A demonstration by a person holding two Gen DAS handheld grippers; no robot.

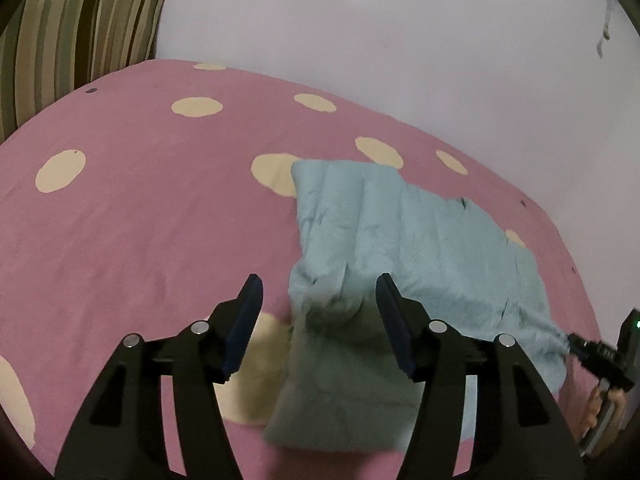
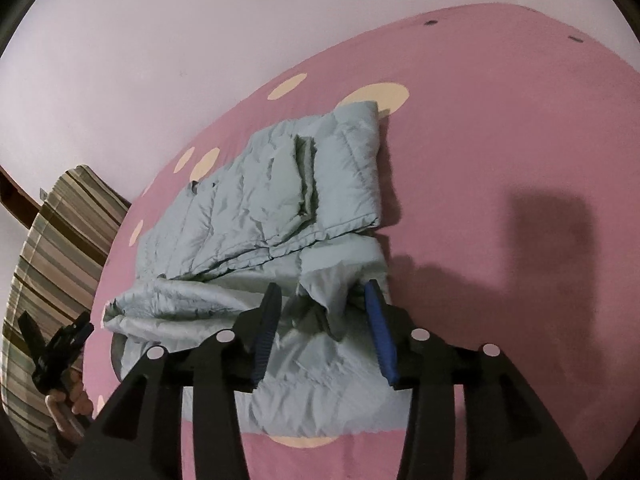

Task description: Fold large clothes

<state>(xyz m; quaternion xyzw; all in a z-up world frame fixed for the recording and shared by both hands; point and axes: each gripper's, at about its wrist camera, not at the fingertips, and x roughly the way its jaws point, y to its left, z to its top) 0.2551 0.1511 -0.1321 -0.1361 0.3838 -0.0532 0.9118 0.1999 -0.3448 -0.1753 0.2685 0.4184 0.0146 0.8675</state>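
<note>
A pale blue quilted jacket point(image 1: 404, 236) lies partly folded on the pink bed; it also shows in the right wrist view point(image 2: 256, 200). My left gripper point(image 1: 318, 280) is open, held above the jacket's near left edge, a sleeve part below it. My right gripper point(image 2: 322, 292) is open, its fingers astride a raised fold of the jacket's near corner. In the left wrist view the right gripper point(image 1: 576, 342) shows at the far right against the jacket's corner. In the right wrist view the left gripper point(image 2: 78, 330) shows at the far left, held by a hand.
The bed has a pink sheet with cream dots point(image 1: 140, 216). A striped pillow point(image 1: 68, 36) stands at the head by the white wall point(image 1: 400, 40). In the right wrist view the pink sheet point(image 2: 520, 140) stretches to the right of the jacket.
</note>
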